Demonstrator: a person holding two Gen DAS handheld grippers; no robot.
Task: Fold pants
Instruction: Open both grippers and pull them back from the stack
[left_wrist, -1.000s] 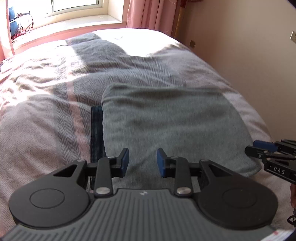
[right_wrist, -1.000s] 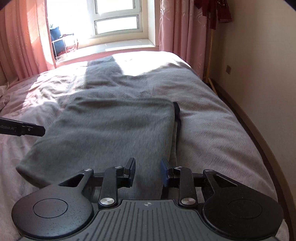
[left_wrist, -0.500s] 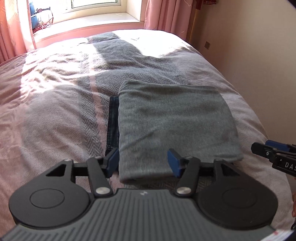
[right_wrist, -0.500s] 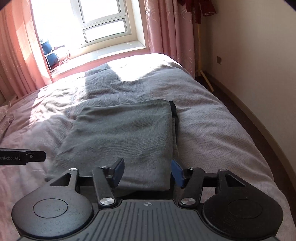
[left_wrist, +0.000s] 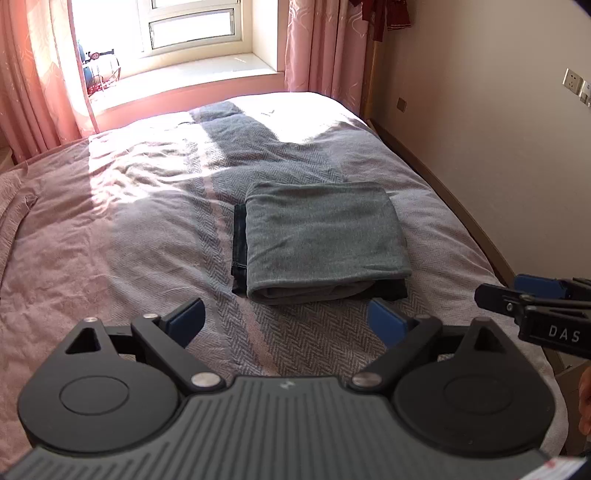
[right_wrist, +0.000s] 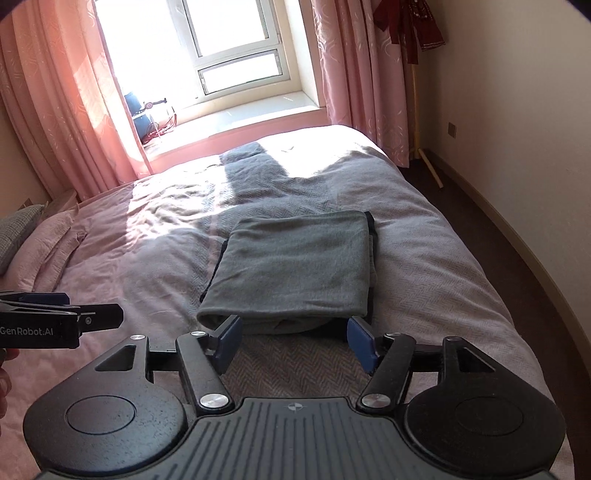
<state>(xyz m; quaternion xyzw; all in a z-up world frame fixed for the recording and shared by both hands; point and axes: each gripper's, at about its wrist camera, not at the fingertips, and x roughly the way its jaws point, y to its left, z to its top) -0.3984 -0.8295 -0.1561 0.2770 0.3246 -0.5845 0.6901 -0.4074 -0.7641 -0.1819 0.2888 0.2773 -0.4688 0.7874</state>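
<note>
The grey pants (left_wrist: 325, 236) lie folded into a thick rectangular stack on the bed (left_wrist: 110, 236), with a dark layer showing along the left edge and underneath. The same pants (right_wrist: 299, 266) sit ahead of the right wrist camera. My left gripper (left_wrist: 286, 322) hovers open above the bedspread, just short of the stack's near edge, holding nothing. My right gripper (right_wrist: 295, 339) is open too, its blue pads (right_wrist: 360, 341) near the stack's near edge, empty. Each gripper shows at the edge of the other's view: the right gripper (left_wrist: 535, 302), the left gripper (right_wrist: 66, 317).
The bed's right edge runs along a cream wall (left_wrist: 498, 147) with a narrow strip of dark floor (right_wrist: 498, 236). Pink curtains (right_wrist: 55, 110) frame a bright window (right_wrist: 221, 55) beyond the far end. Pillows (right_wrist: 22, 236) lie at the far left.
Both grippers have pulled back and risen away from the pants, and both have opened wider. The folded stack stays on the bed, now seen smaller and whole.
</note>
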